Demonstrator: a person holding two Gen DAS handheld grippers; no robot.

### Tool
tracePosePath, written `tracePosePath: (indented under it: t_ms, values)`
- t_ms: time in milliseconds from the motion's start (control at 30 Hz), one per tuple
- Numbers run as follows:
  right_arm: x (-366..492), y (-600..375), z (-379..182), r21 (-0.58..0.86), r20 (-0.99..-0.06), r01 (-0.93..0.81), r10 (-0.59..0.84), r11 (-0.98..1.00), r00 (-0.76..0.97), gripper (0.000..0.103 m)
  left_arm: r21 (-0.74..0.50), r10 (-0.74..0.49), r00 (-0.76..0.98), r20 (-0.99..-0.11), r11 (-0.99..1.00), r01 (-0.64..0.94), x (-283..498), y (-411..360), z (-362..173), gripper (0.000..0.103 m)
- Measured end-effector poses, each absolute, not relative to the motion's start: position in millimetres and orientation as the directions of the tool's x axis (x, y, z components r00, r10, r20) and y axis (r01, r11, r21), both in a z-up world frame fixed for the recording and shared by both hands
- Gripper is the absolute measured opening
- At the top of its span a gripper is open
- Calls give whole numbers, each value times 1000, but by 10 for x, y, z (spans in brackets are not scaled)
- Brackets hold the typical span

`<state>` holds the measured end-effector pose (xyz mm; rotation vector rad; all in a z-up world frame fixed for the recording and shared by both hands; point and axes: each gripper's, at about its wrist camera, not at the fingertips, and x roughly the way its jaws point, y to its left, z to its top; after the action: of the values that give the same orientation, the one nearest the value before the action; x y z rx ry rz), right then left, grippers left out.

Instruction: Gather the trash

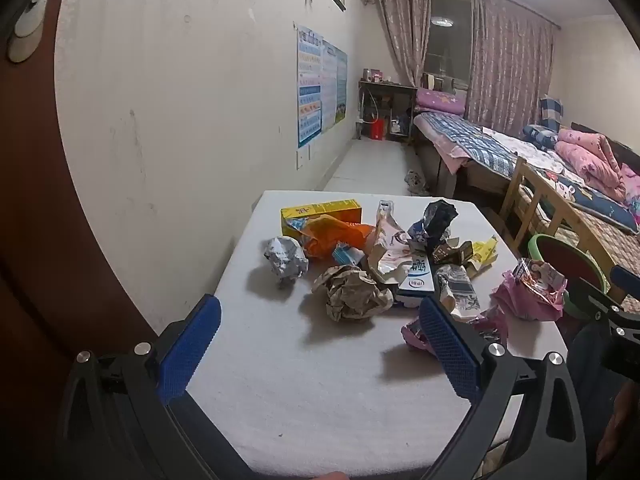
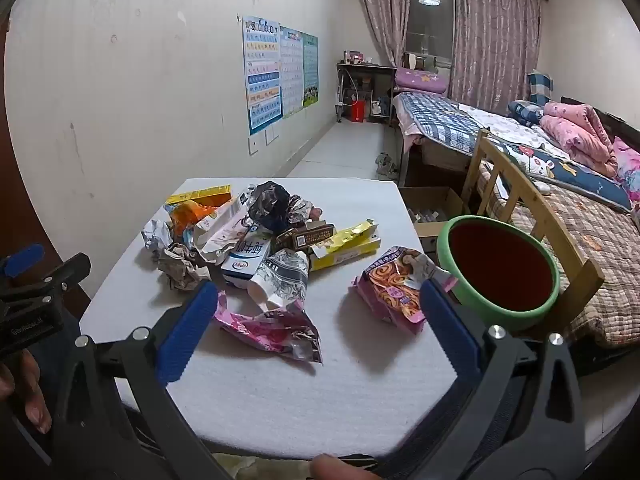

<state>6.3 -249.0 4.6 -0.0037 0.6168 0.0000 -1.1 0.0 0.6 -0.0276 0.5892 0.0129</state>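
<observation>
Left wrist view shows the left gripper [image 1: 320, 334] hanging over the near part of a white table [image 1: 280, 420], its blue fingers spread wide with nothing between them. A heap of trash lies toward the far half of the table: a yellow box [image 1: 320, 212] near the far left corner, an orange bag [image 1: 332, 236] touching it, a grey foil ball [image 1: 285, 261] on the left side of the heap, a brown crumpled paper [image 1: 352, 294] nearest the gripper, and a blue and white milk carton [image 1: 418, 278] just beside it. Right wrist view shows the right gripper [image 2: 318, 306] equally wide and empty, above a pink wrapper [image 2: 276, 330] at the near middle. A snack bag [image 2: 394, 284] lies close to the right edge, just beside a green bin [image 2: 460, 288] (red inside) standing off the table's right side.
</observation>
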Motion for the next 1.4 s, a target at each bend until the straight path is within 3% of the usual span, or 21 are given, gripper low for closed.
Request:
tracePosePath:
  t_ms: [1400]
  values:
    - [56, -2487, 13, 4, -582, -7, 8, 1000, 813, 100, -27, -36, 810, -586, 999, 26, 11, -103, -63, 95]
